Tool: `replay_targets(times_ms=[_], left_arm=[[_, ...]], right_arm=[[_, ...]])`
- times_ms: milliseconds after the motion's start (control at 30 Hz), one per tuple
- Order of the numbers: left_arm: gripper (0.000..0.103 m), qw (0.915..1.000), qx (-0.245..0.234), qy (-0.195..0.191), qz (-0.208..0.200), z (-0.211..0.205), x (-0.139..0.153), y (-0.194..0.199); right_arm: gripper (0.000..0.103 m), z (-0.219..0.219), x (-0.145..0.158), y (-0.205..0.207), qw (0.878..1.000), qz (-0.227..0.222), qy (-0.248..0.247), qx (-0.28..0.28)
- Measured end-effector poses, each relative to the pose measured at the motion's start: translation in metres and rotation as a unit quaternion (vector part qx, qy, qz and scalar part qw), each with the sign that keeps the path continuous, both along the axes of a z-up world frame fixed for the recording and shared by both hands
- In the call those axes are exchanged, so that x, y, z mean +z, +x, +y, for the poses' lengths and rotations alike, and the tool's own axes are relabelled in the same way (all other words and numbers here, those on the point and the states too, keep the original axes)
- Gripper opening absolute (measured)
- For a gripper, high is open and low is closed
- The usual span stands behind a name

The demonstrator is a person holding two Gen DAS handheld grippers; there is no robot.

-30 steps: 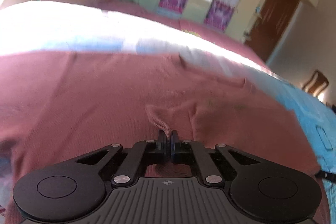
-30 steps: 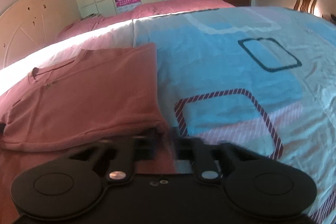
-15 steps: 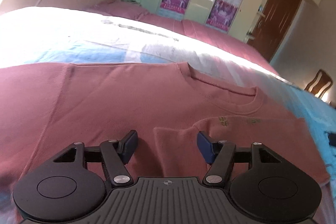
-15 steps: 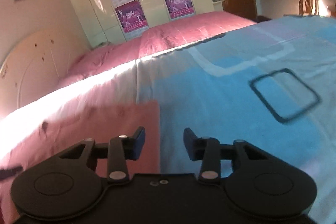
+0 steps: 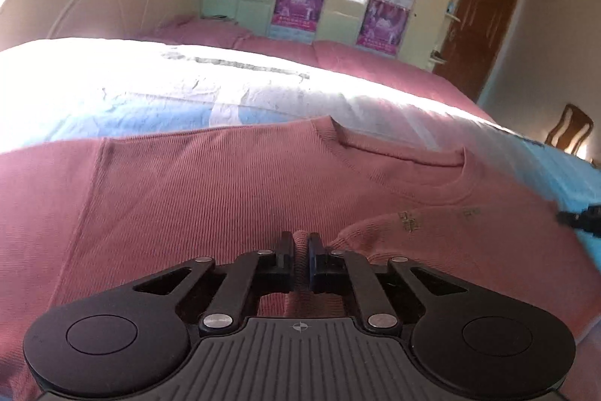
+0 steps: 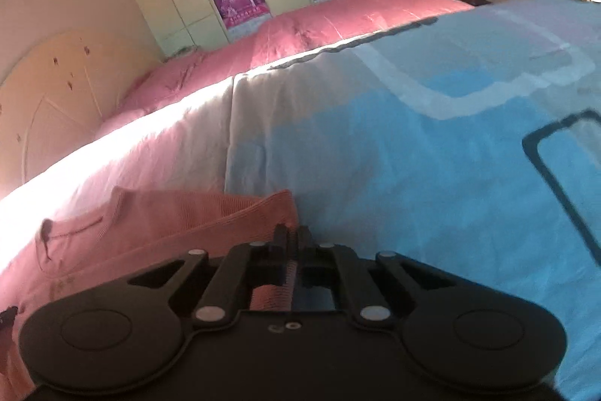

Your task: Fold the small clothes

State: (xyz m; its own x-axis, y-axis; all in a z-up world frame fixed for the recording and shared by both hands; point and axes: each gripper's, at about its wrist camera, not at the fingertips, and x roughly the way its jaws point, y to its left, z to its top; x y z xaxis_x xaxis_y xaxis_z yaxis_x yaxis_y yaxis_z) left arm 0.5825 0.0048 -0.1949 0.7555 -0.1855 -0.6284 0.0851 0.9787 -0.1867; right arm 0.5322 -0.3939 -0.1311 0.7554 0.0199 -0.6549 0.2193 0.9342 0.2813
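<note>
A pink shirt lies spread on the bed's blue quilt, filling the lower frame. The left gripper, jaws just closed, pinches a central fold; the right gripper clamps its right edge.

The pink shirt ran off the left and bottom edges of the left wrist picture, and the left gripper hid its lower middle. In the right wrist picture the right gripper covered the shirt's near corner. The small gold print was too tiny to read. The chair at the right edge was cut off.
</note>
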Motion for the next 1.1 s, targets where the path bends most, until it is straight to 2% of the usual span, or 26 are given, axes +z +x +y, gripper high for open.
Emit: replay_targets(times_ms=[33, 67, 100, 167, 233, 333, 400, 467, 533, 667, 767, 800, 867, 933, 1033, 1100], left_arm=[[0.022, 0.9999, 0.01, 0.008, -0.001, 0.0, 0.005, -0.002], [0.034, 0.9992, 0.027, 0.021, -0.017, -0.001, 0.014, -0.008], [0.037, 0.9983, 0.033, 0.028, -0.038, -0.003, 0.023, -0.015], [0.037, 0.9976, 0.009, 0.022, -0.065, -0.016, 0.036, -0.022], [0.039, 0.9965, -0.035, 0.042, -0.063, -0.043, 0.039, -0.02], [0.04, 0.9955, -0.079, 0.048, -0.017, -0.07, 0.025, -0.013], [0.04, 0.9943, -0.087, 0.061, 0.011, -0.08, 0.014, -0.013], [0.04, 0.994, -0.084, 0.071, 0.0, -0.085, 0.016, -0.025], [0.044, 0.9946, -0.086, 0.059, -0.001, -0.086, 0.02, -0.038], [0.045, 0.9959, -0.063, 0.062, -0.018, -0.083, 0.021, -0.07], [0.046, 0.9965, -0.051, 0.053, -0.039, -0.077, 0.027, -0.093], [0.046, 0.9965, -0.051, 0.058, -0.033, -0.074, 0.023, -0.093], [0.046, 0.9961, -0.045, 0.076, -0.005, -0.073, 0.01, -0.085], [0.046, 0.9966, -0.044, 0.069, -0.011, -0.07, 0.015, -0.087], [0.047, 0.9965, -0.038, 0.069, -0.026, -0.064, 0.023, -0.086], [0.048, 0.9965, -0.033, 0.076, 0.003, -0.06, 0.014, -0.081]], right_arm=[[0.023, 0.001, 0.005, -0.002, 1.0, -0.002, -0.01, -0.007], [0.023, 0.004, 0.012, -0.004, 1.0, -0.012, -0.024, -0.012], [0.02, 0.006, 0.017, -0.007, 0.999, -0.022, -0.036, -0.006], [0.015, 0.012, 0.025, -0.008, 0.998, -0.032, -0.053, 0.017], [0.014, 0.019, 0.024, -0.001, 0.997, -0.022, -0.066, 0.042], [0.012, 0.032, 0.012, 0.005, 0.994, 0.016, -0.092, 0.063], [0.013, 0.037, 0.009, -0.003, 0.992, 0.023, -0.104, 0.066], [0.014, 0.041, 0.012, -0.024, 0.991, 0.022, -0.107, 0.072], [0.018, 0.047, 0.012, -0.049, 0.989, 0.025, -0.119, 0.083], [0.02, 0.059, 0.005, -0.099, 0.986, 0.027, -0.137, 0.093], [0.022, 0.068, 0.012, -0.124, 0.985, 0.004, -0.154, 0.076], [0.022, 0.071, 0.017, -0.131, 0.986, -0.011, -0.15, 0.076], [0.02, 0.075, 0.021, -0.135, 0.985, -0.021, -0.152, 0.085], [0.019, 0.076, 0.009, -0.128, 0.984, 0.022, -0.153, 0.089], [0.021, 0.077, 0.018, -0.13, 0.986, 0.01, -0.15, 0.079], [0.022, 0.074, 0.021, -0.131, 0.988, 0.002, -0.138, 0.064]])
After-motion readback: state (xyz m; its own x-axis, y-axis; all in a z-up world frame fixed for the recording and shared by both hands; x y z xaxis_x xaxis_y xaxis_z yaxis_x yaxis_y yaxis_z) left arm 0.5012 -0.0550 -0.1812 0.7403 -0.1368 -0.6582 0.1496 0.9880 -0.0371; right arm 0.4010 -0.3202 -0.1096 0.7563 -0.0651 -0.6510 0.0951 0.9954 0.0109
